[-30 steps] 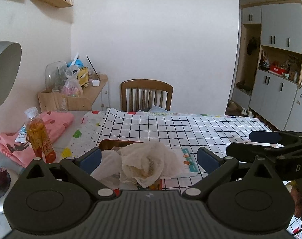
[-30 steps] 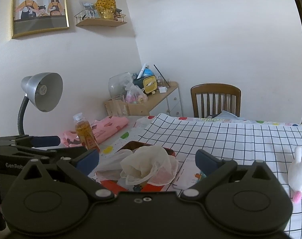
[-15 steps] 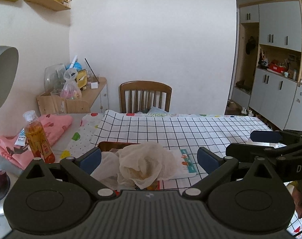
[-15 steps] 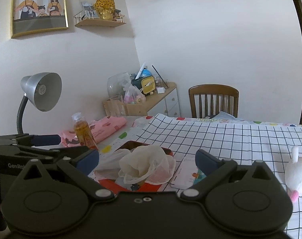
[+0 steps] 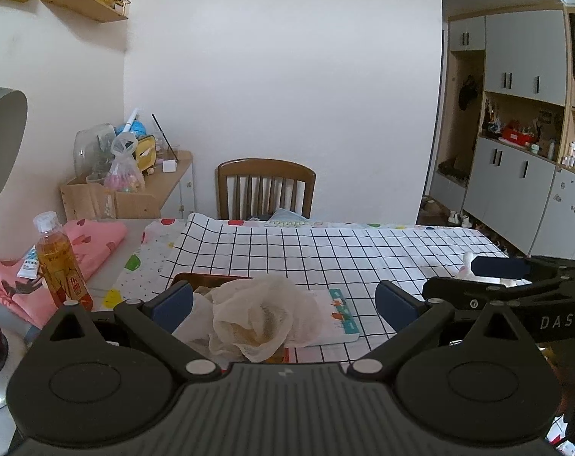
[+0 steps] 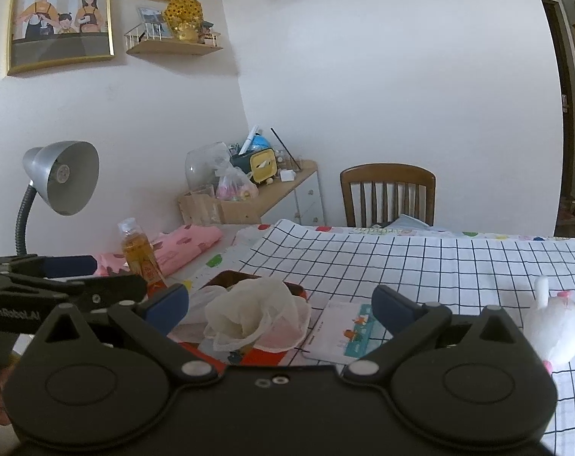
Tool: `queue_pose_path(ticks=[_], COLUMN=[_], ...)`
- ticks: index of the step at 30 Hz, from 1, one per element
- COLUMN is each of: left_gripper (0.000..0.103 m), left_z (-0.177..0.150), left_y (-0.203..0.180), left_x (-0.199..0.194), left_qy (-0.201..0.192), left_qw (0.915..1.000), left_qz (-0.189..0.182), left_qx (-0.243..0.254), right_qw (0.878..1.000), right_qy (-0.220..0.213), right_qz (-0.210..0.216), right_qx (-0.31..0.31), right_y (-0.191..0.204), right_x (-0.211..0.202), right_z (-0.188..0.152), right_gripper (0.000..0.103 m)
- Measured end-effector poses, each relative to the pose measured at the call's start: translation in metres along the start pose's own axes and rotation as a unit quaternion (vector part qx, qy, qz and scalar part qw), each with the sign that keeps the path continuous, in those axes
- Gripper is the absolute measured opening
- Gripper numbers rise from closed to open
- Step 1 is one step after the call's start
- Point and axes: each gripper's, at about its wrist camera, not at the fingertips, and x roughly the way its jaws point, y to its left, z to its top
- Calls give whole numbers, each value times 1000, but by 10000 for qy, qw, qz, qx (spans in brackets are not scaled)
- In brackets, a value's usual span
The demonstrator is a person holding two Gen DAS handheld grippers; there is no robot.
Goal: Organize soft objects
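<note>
A crumpled cream cloth (image 5: 257, 317) lies over a brown-and-red box (image 5: 207, 278) on the checked tablecloth, in front of both grippers; it also shows in the right wrist view (image 6: 255, 313). A white plush toy (image 6: 555, 328) lies on the cloth at the right. A folded pink cloth (image 5: 80, 245) lies at the left. My left gripper (image 5: 283, 302) is open and empty, just short of the cream cloth. My right gripper (image 6: 280, 304) is open and empty, beside it.
A tea bottle (image 5: 59, 262) stands left of the box. A small booklet (image 5: 337, 315) lies right of the cream cloth. A grey desk lamp (image 6: 59, 178) is at the left, a wooden chair (image 5: 264, 186) behind the table, a cluttered side cabinet (image 5: 135, 186) at the wall.
Both grippers have drifted slightly; the view has shifted a little toward the left and the cloth sits a bit lower in view. Both stay open and empty.
</note>
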Motion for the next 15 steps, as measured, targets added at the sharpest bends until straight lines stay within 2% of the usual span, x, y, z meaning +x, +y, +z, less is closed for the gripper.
queue_pose_path(ticks=[15], left_gripper=[103], left_z=[-4], left_y=[1], left_x=[5], left_qy=[111], left_qw=[9997], left_qz=[-198], left_qx=[-55], right_qw=[9999], right_qy=[96], right_qz=[17], right_qx=[76], right_y=[-3], right_x=[3], right_z=[-5], right_gripper=[103])
